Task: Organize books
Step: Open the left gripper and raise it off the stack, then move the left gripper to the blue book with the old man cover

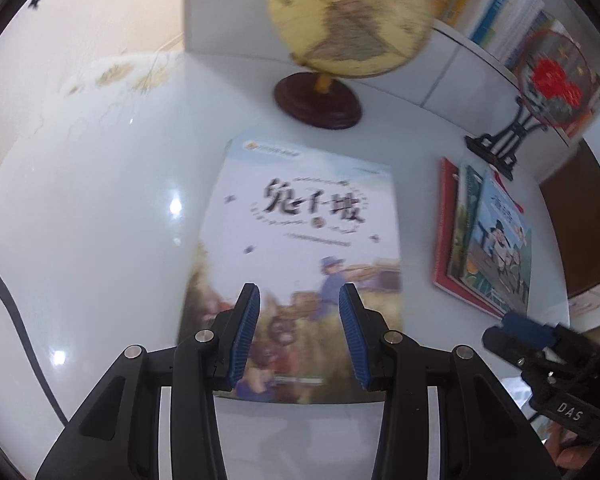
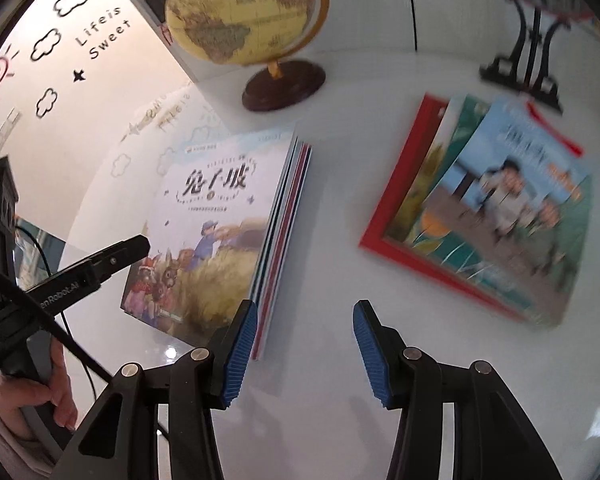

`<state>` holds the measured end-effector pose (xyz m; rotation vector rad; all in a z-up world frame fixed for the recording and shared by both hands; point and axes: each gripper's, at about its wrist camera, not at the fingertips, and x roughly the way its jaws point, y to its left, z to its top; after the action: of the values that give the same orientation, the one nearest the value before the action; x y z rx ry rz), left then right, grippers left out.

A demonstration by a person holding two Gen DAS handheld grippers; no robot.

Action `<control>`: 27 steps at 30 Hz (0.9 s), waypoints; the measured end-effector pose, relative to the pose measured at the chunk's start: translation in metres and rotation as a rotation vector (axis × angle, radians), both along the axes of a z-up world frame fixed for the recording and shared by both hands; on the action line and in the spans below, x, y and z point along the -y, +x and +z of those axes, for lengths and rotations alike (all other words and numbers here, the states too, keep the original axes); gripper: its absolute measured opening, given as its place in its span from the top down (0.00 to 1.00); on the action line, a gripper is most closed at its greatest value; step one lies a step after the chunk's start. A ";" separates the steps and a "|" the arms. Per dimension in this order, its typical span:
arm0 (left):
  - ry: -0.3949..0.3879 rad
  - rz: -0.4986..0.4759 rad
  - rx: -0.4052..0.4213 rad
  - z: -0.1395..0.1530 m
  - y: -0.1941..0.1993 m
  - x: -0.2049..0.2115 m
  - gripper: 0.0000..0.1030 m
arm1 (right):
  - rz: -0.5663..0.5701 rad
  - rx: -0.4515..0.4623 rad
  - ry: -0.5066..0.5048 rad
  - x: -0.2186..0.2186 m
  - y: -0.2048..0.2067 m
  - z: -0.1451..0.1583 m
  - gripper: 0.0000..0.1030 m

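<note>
Books lie in two stacks on the white counter [image 2: 332, 92], a squared stack [image 2: 220, 232] and a fanned pile [image 2: 488, 208]; both claws, left [image 1: 299, 336] and right [image 2: 305, 354], hover part-open and empty, so squaring the fanned pile appears next.

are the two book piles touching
Apart. The right wrist view shows bare white table between the neat stack and the messy pile.

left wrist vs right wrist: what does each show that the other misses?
Only left wrist: upright books on the white shelf, and the red flower panel of the round fan ornament in full.
Only right wrist: the pale-cover book is the top of a neat pile, layered edges visible; wall lettering with cloud stickers; a hand.
Both: yellow globe, pale-cover book, fanned loose pile on a red book, glossy white tabletop.
</note>
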<state>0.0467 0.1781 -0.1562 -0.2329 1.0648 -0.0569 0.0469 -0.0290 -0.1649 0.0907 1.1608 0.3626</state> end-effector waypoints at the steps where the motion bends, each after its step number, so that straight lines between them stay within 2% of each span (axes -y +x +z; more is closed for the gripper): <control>1: 0.013 -0.015 0.014 0.004 0.001 0.008 0.63 | 0.001 0.028 -0.015 0.003 -0.002 0.006 0.53; 6: 0.054 -0.070 0.058 0.020 0.007 0.040 0.63 | 0.011 0.132 -0.059 0.021 -0.007 0.027 0.53; 9: 0.075 -0.097 0.080 0.028 0.012 0.057 0.63 | 0.020 0.160 -0.063 0.033 -0.007 0.033 0.53; 12: 0.136 -0.142 0.105 0.033 0.017 0.079 0.63 | 0.011 0.181 -0.072 0.047 -0.009 0.034 0.53; 15: 0.157 -0.187 0.109 0.035 0.025 0.098 0.55 | -0.020 0.198 -0.073 0.063 -0.010 0.033 0.53; 17: 0.133 -0.212 0.106 0.035 0.033 0.110 0.55 | -0.053 0.217 -0.089 0.079 -0.009 0.032 0.53; 21: 0.085 -0.258 0.080 0.029 0.046 0.134 0.55 | -0.128 0.270 -0.230 0.106 -0.008 0.030 0.53; 22: 0.076 -0.272 0.066 0.026 0.052 0.142 0.55 | -0.139 0.273 -0.240 0.114 -0.007 0.029 0.53; 25: 0.041 -0.320 0.036 0.018 0.067 0.164 0.55 | -0.189 0.254 -0.217 0.142 -0.002 0.023 0.53; 27: 0.016 -0.351 0.029 0.013 0.077 0.179 0.55 | -0.230 0.219 -0.159 0.162 0.002 0.016 0.53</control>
<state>0.1238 -0.0006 -0.1432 -0.0290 1.0675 -0.3659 0.0485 -0.1907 -0.1490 0.0435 0.9472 0.0737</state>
